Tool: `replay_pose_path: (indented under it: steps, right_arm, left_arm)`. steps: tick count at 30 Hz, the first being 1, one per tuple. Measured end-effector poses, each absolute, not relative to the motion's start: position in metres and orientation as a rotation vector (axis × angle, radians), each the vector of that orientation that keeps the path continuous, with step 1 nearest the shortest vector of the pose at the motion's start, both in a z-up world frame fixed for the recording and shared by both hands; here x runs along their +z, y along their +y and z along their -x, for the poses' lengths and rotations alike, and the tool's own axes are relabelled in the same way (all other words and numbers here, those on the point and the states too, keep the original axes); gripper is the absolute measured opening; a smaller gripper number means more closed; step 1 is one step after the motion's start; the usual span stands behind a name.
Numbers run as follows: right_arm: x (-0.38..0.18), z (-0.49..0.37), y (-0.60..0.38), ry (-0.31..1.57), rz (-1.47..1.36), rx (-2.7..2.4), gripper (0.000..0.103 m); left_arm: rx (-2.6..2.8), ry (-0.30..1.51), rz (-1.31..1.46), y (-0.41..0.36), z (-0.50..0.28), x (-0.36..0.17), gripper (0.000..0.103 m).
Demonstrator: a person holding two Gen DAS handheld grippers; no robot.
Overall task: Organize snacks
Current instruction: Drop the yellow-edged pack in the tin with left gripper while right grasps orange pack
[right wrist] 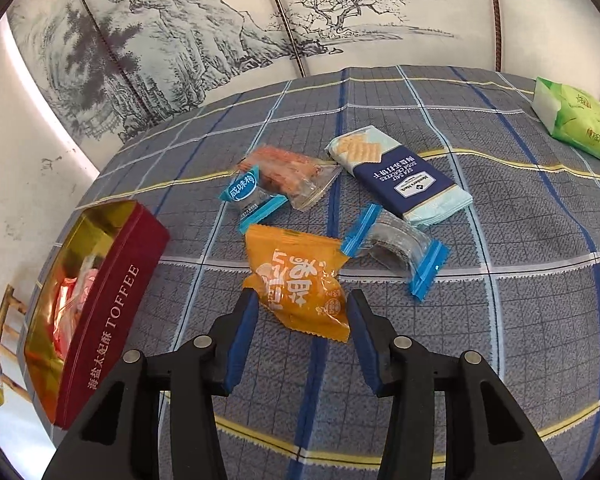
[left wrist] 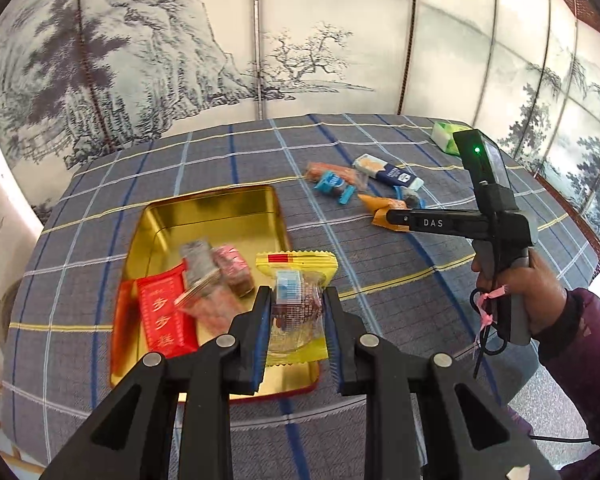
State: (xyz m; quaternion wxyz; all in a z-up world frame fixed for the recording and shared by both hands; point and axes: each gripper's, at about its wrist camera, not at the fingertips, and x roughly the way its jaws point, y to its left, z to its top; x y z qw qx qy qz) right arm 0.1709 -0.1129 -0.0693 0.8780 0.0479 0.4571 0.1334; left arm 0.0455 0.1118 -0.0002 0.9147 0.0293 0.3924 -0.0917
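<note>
My left gripper point(left wrist: 296, 304) is shut on a yellow snack packet point(left wrist: 296, 276) and holds it above the gold tin point(left wrist: 204, 212), which holds a red packet point(left wrist: 166, 318) and several other snacks. The tin shows red-sided at the left of the right wrist view point(right wrist: 112, 320). My right gripper point(right wrist: 302, 312) is open, its fingers either side of an orange packet point(right wrist: 296, 280) lying on the cloth. Beyond it lie a clear blue-ended packet point(right wrist: 396, 248), a small blue candy point(right wrist: 248, 196), a clear packet of orange snacks point(right wrist: 288, 174) and a navy cracker pack point(right wrist: 400, 176).
A green tissue pack point(right wrist: 572, 120) lies at the far right of the plaid tablecloth point(right wrist: 500, 320). A painted folding screen point(left wrist: 260, 40) stands behind the table. The right gripper also shows in the left wrist view point(left wrist: 392, 216), over the loose snacks.
</note>
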Motion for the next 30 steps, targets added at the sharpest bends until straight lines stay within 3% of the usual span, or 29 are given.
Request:
replay_pose_path:
  steps: [3,7,13,16,18,30]
  right_arm:
    - [-0.07,-0.176,-0.106,0.97,-0.096,0.266,0.051]
    - [-0.068,-0.181,-0.101,0.966,-0.127,0.239,0.069]
    - [-0.076,-0.196,-0.096,1.003,-0.161,0.208,0.07]
    - [-0.077,-0.194,-0.095,0.97,-0.112,0.22,0.043]
    - [-0.076,-0.188,-0.096,0.958,-0.101,0.256,0.036]
    - [-0.055,-0.094,-0.177,0.823,0.01,0.191,0.035]
  left_arm:
    - [-0.168,0.81,-0.036,0.124,-0.04,-0.001,0.022]
    - [-0.152,0.806,-0.015,0.135,-0.032,-0.001,0.022]
    - [-0.146,0.795,0.0,0.14,-0.024,0.002,0.022]
    - [-0.14,0.79,0.009,0.144,-0.023,0.004,0.022]
    - [-0.129,0.789,0.012,0.145,-0.021,0.005,0.022]
    - [-0.131,0.785,-0.002,0.151,-0.031,-0.003,0.022]
